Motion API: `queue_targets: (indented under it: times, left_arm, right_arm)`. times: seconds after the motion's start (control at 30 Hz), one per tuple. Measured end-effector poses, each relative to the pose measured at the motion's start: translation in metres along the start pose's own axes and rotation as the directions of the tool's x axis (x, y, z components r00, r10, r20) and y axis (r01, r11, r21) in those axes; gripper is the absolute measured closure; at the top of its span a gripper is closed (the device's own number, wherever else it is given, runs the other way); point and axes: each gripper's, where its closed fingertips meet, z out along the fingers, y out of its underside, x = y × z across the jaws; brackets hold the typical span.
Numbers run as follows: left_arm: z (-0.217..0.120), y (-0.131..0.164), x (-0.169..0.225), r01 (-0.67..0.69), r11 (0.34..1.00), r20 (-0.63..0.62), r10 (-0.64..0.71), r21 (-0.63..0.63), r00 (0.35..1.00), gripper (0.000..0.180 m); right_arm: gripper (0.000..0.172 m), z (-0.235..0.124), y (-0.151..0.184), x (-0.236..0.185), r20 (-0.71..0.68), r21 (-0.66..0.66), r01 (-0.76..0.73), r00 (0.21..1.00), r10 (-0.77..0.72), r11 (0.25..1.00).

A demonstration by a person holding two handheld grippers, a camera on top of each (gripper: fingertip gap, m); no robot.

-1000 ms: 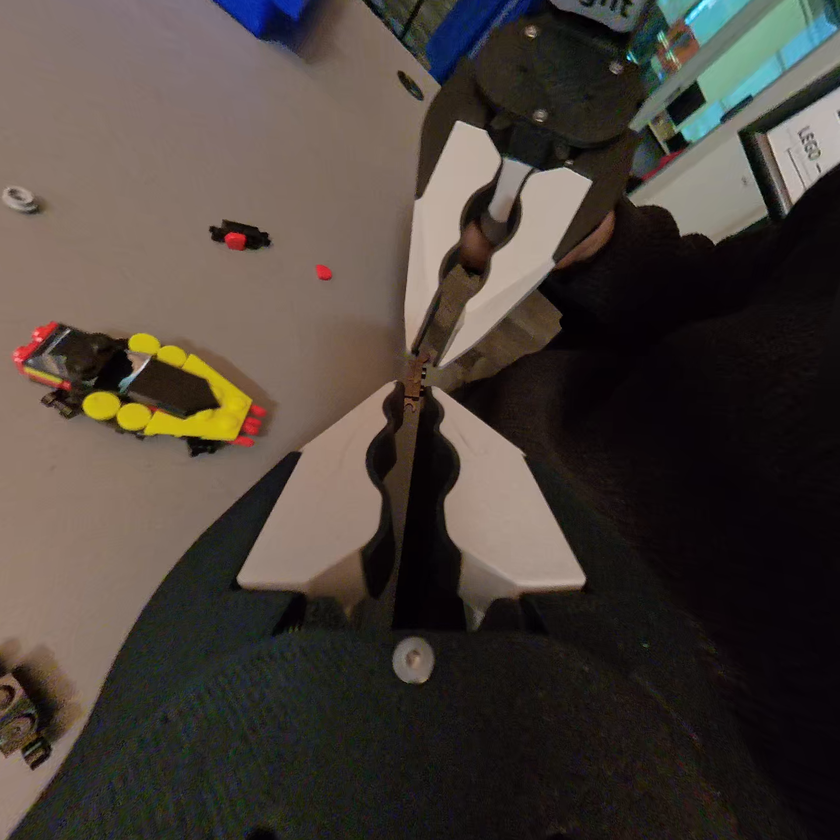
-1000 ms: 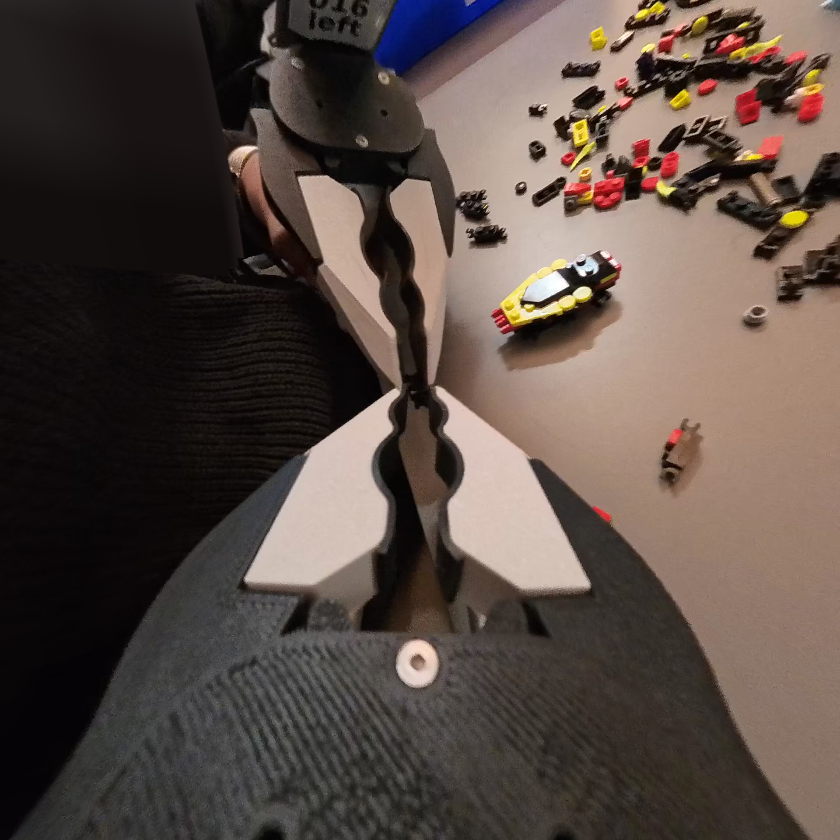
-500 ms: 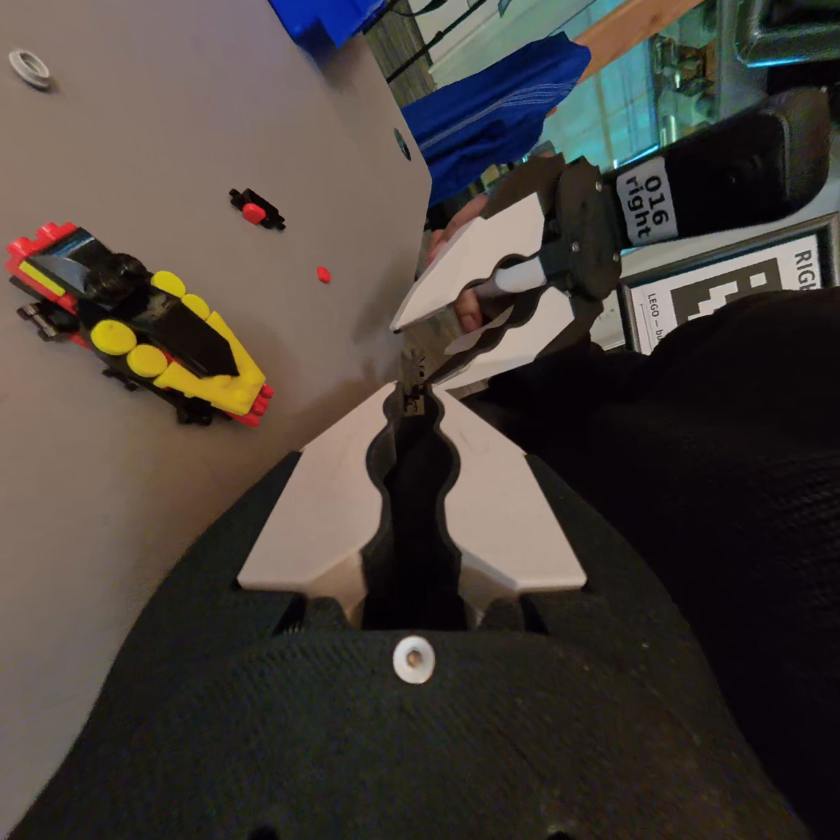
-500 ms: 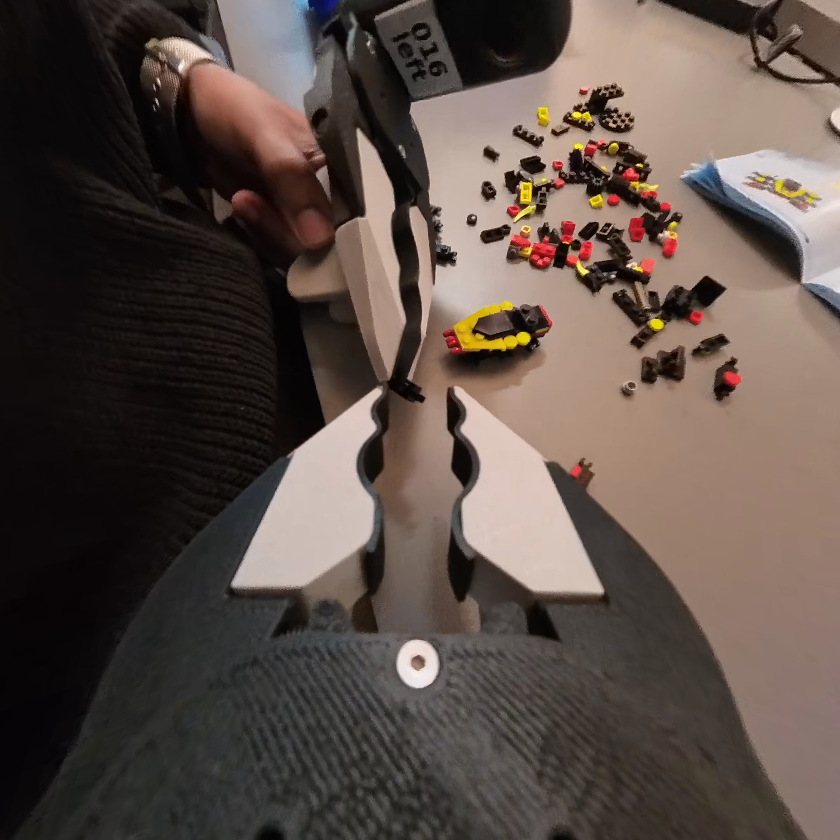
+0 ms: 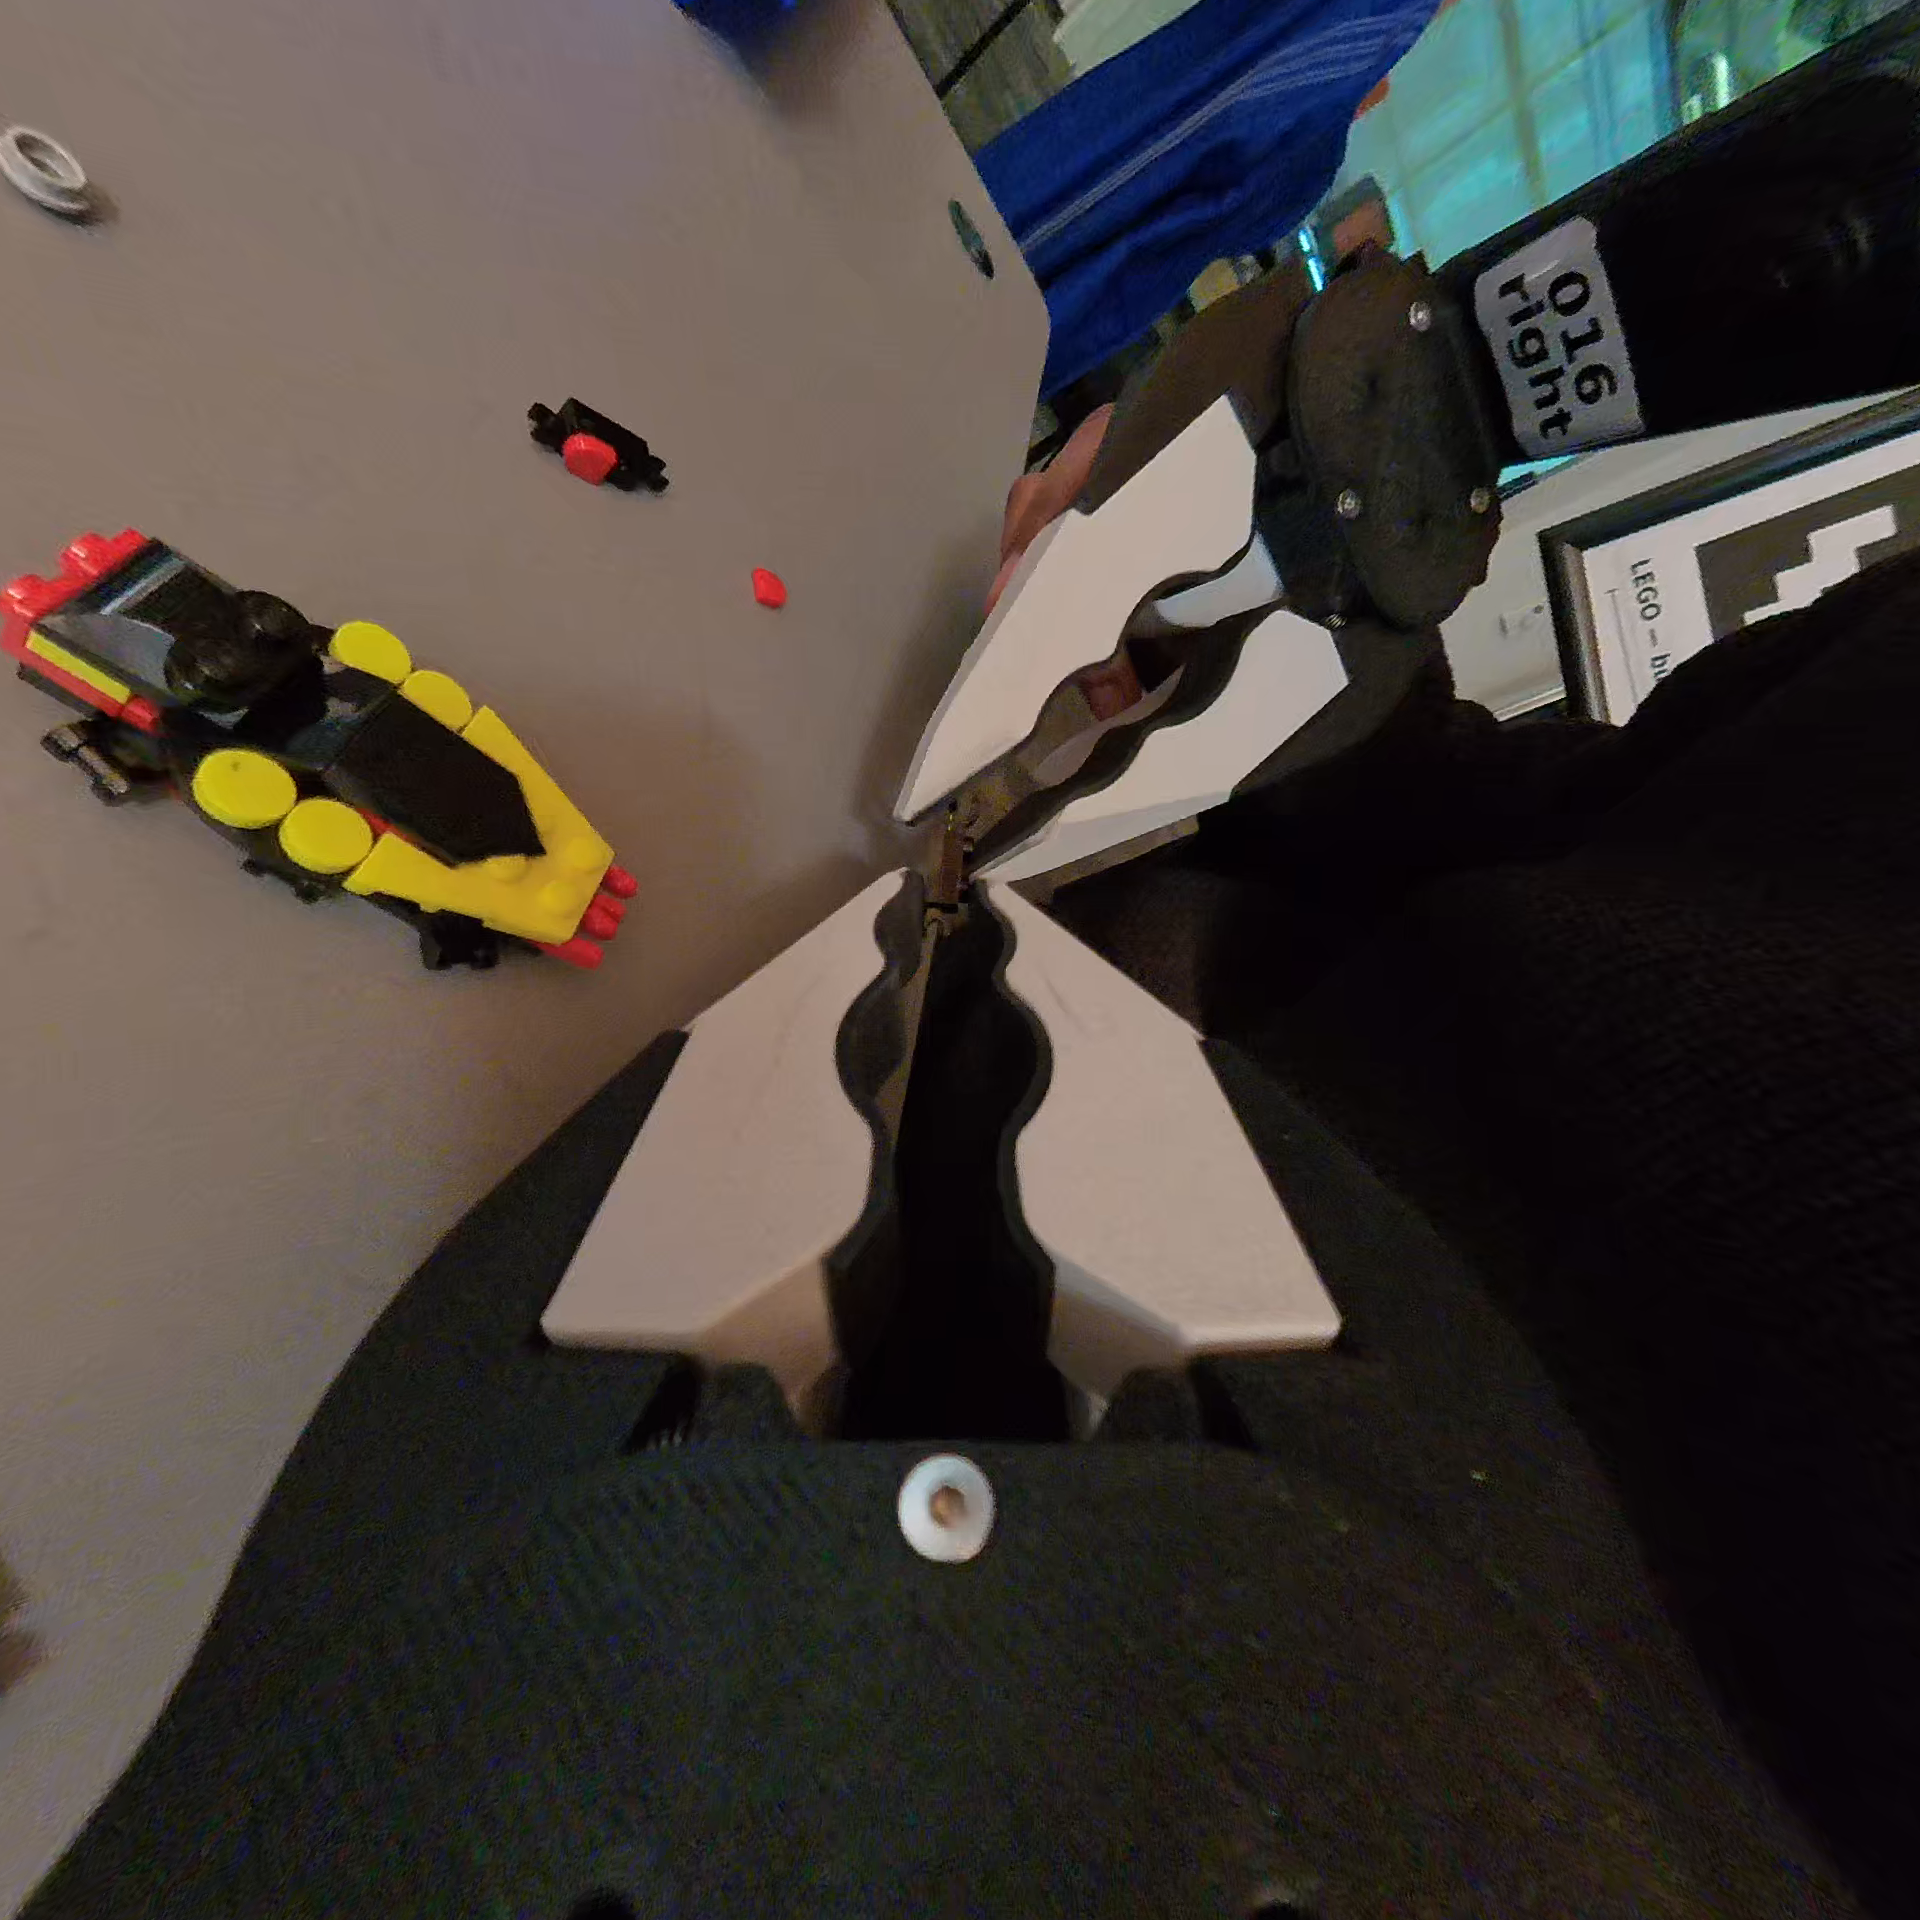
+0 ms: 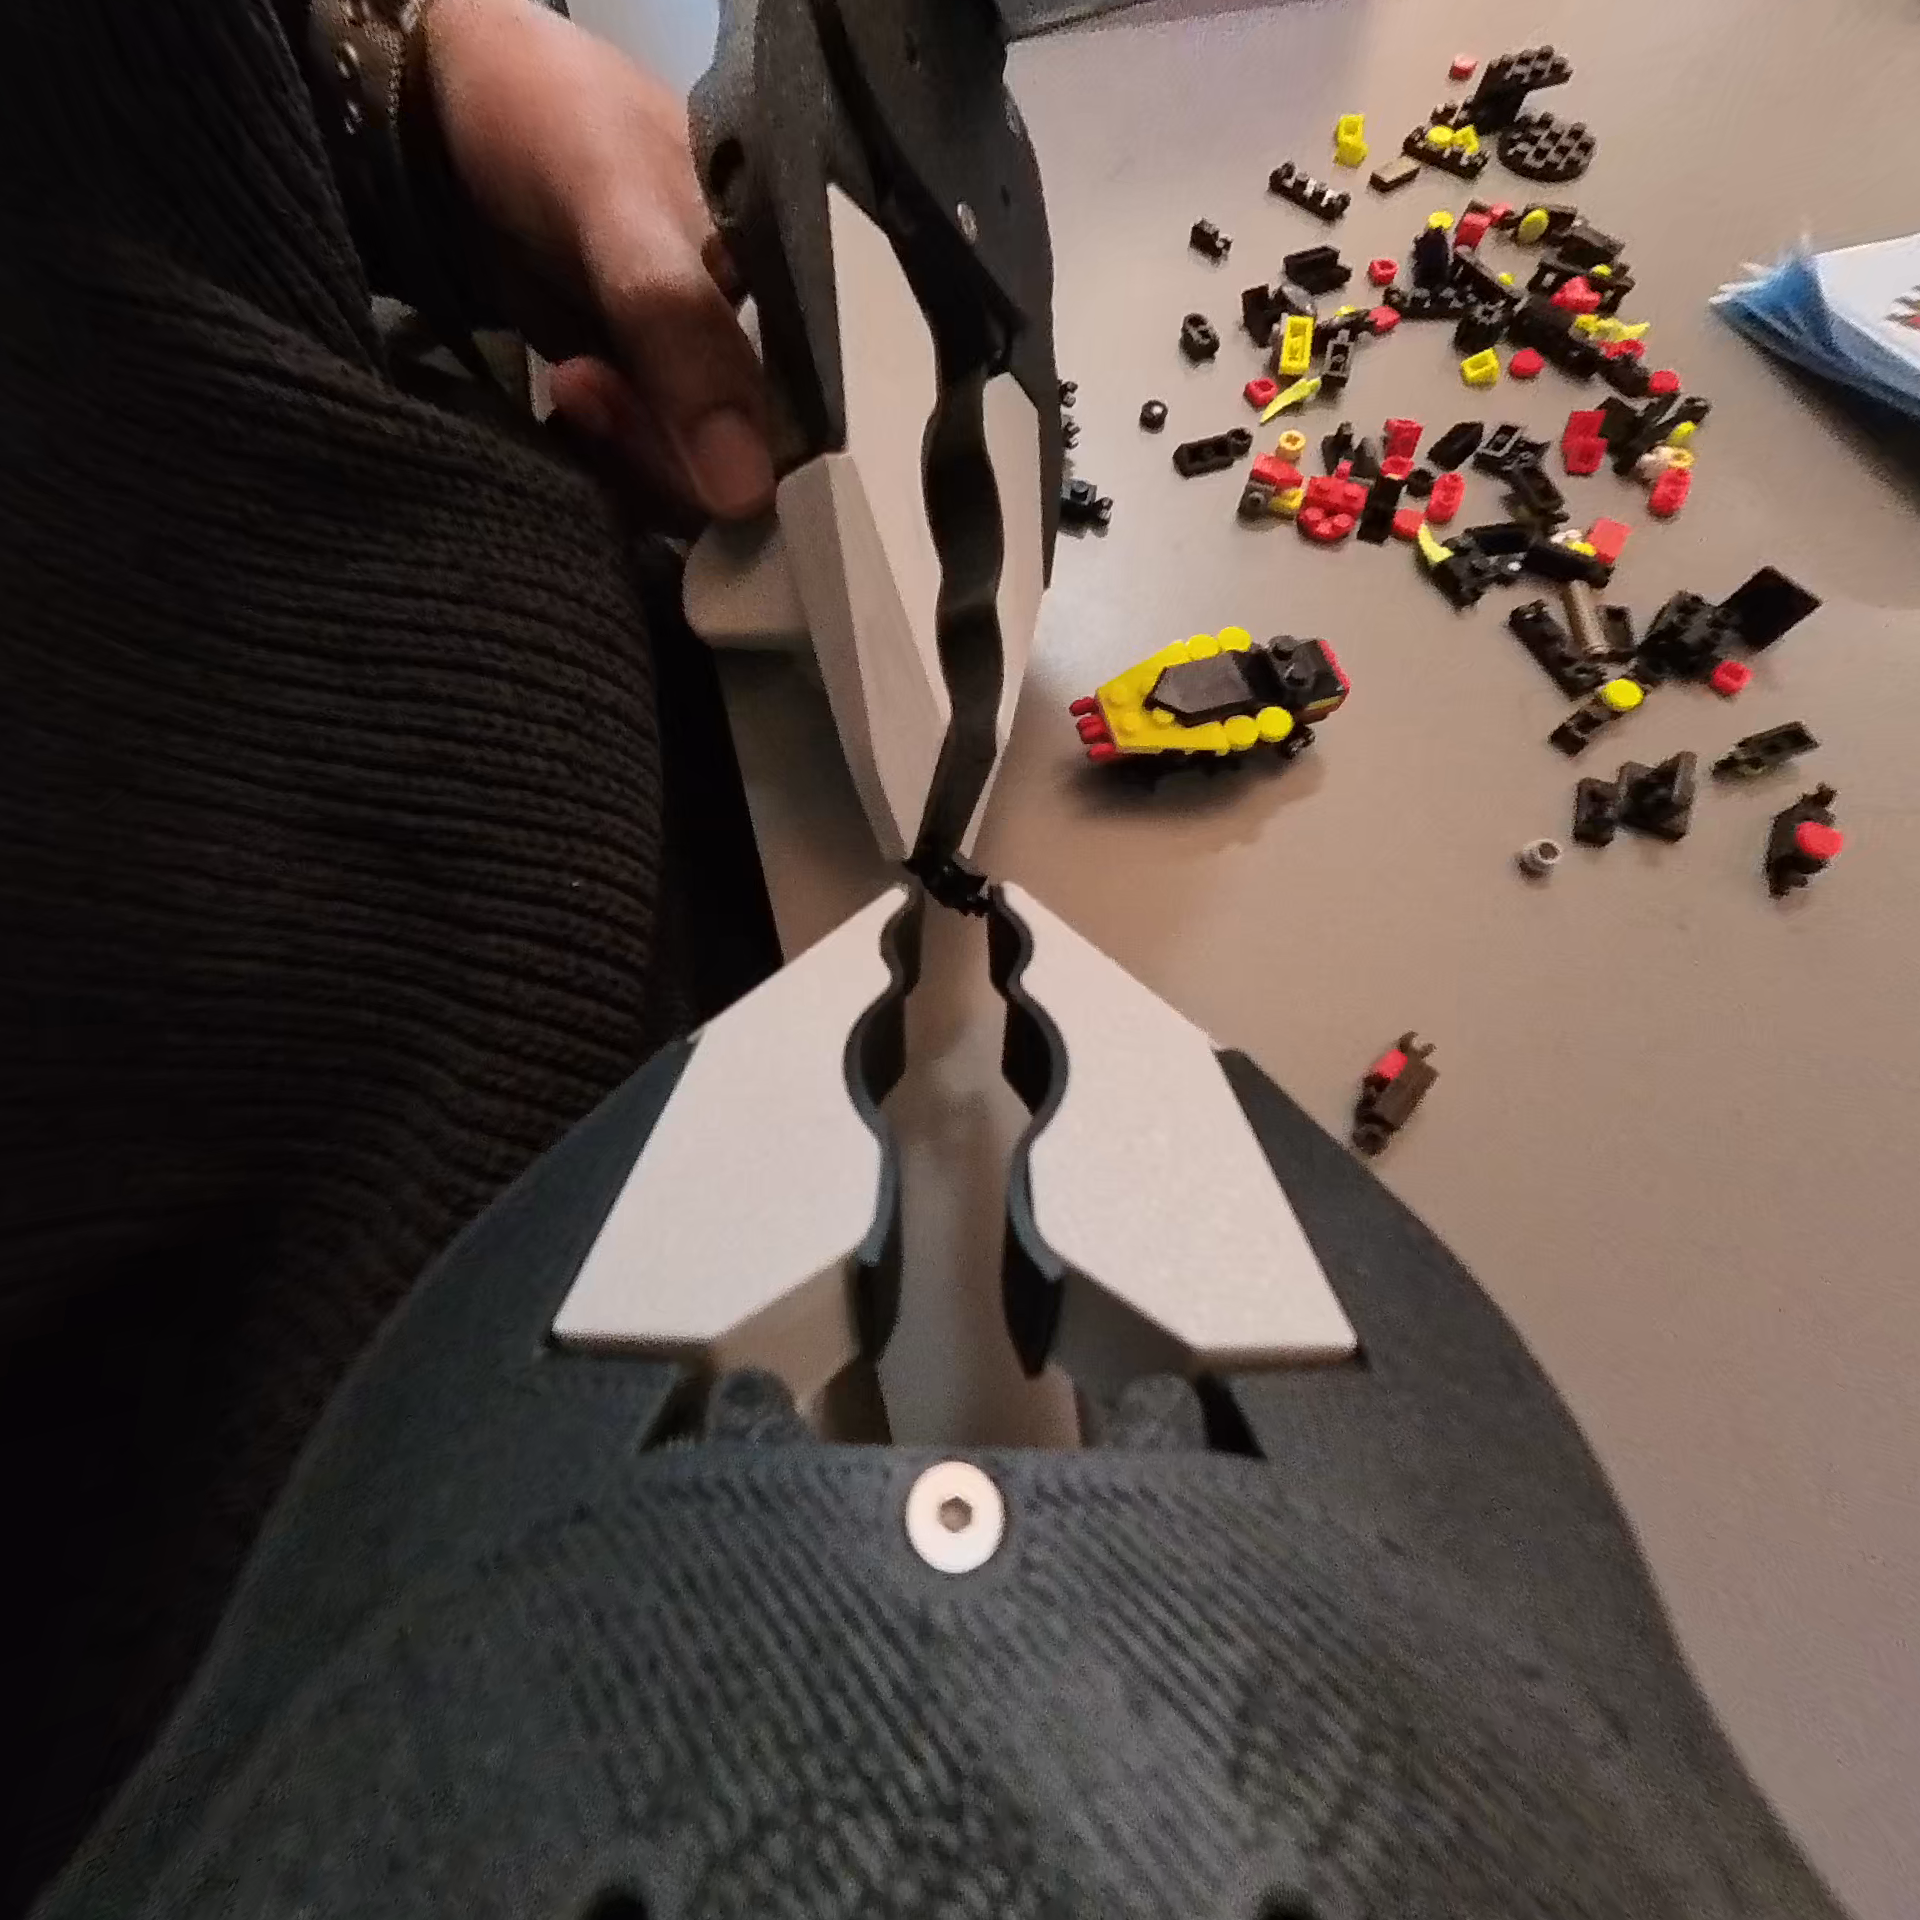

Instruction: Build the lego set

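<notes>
My left gripper (image 5: 951,896) is shut on a small black brick piece (image 5: 948,868), held in the air off the near edge of the grey table (image 5: 416,260). My right gripper (image 6: 954,902) meets it tip to tip, and its pads close on the other end of the same piece (image 6: 951,885). In the left wrist view the right gripper (image 5: 951,818) comes in from the upper right. In the right wrist view the left gripper (image 6: 935,857) comes down from above, held by a hand (image 6: 623,312).
A yellow, black and red brick car (image 5: 343,769) stands on the table, also in the right wrist view (image 6: 1210,696). A pile of loose bricks (image 6: 1475,395) and a booklet (image 6: 1839,312) lie beyond it. A black-and-red piece (image 6: 1392,1091) lies near. A black sweater (image 6: 312,727) fills the left. Less than 4 cm separates the two grippers' tips.
My right gripper held the piece a second ago, opened wide and swung aside, and has now closed on it again. My left gripper kept its hold throughout.
</notes>
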Motion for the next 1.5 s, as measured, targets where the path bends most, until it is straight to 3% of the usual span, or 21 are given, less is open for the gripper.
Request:
queue_targets:
  times: [0.23, 0.5, 0.97, 1.5]
  left_arm:
    - [0.0, 0.001, -0.006, -0.029, 0.999, 0.051, 0.03, -0.013, 0.998, 0.174]
    - [-0.001, 0.006, -0.024, -0.19, 0.978, 0.234, 0.206, -0.092, 0.95, 0.159]
    - [-0.001, 0.006, -0.024, -0.175, 0.98, 0.231, 0.192, -0.092, 0.954, 0.159]
    - [-0.001, 0.006, -0.024, -0.173, 0.98, 0.231, 0.191, -0.094, 0.954, 0.159]
  right_arm:
    - [0.164, 0.002, 0.004, 0.001, 0.01, -0.017, -0.018, 1.0, 0.018, 1.0]
    - [0.165, 0.01, 0.03, 0.013, -0.01, -0.133, -0.125, 0.992, 0.124, 0.983]
    - [0.163, 0.013, 0.027, 0.023, -0.005, -0.108, -0.254, 0.967, 0.255, 0.961]
    - [0.158, 0.007, 0.027, 0.031, -0.062, -0.088, -0.267, 0.963, 0.262, 0.96]
